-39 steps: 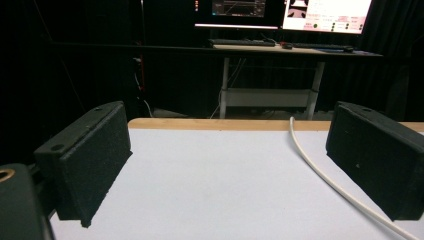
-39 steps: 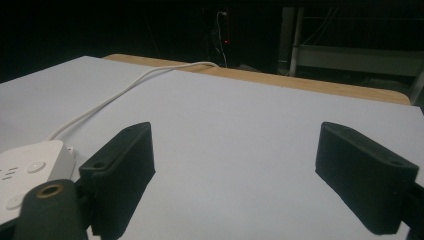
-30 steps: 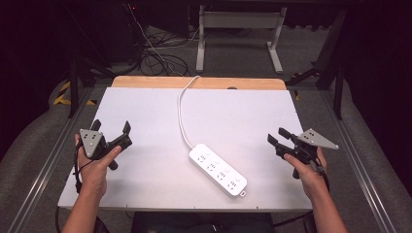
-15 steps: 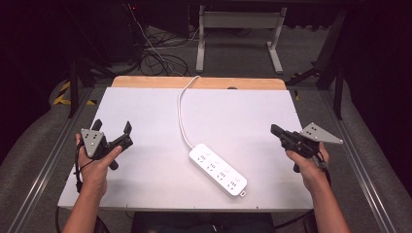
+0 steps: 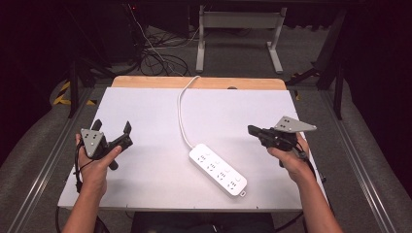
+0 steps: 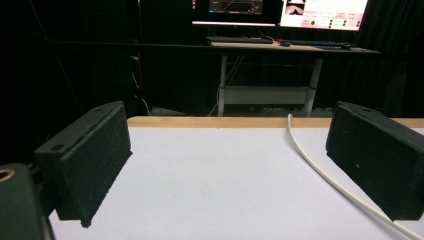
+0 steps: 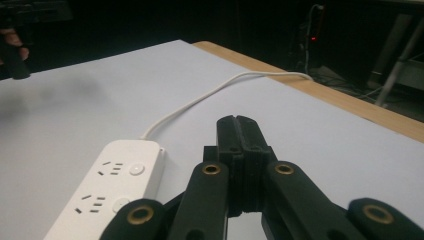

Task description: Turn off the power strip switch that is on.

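White power strip (image 5: 217, 169) lies diagonally mid-surface (image 5: 145, 111), cord (image 5: 182, 114) trailing to the far edge. Left claw (image 5: 111, 130) spread wide, empty, at the left side. Right claw (image 5: 253, 130) pressed closed, empty, pointing at the strip. Likely approach step: open before descending, straddle the strip's narrow width.

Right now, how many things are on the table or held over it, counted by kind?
Power strips: 1, the white power strip with its cord.
Grippers: 2, the left gripper, jaws apart, and the right gripper, jaws shut on nothing.
Total: 3.
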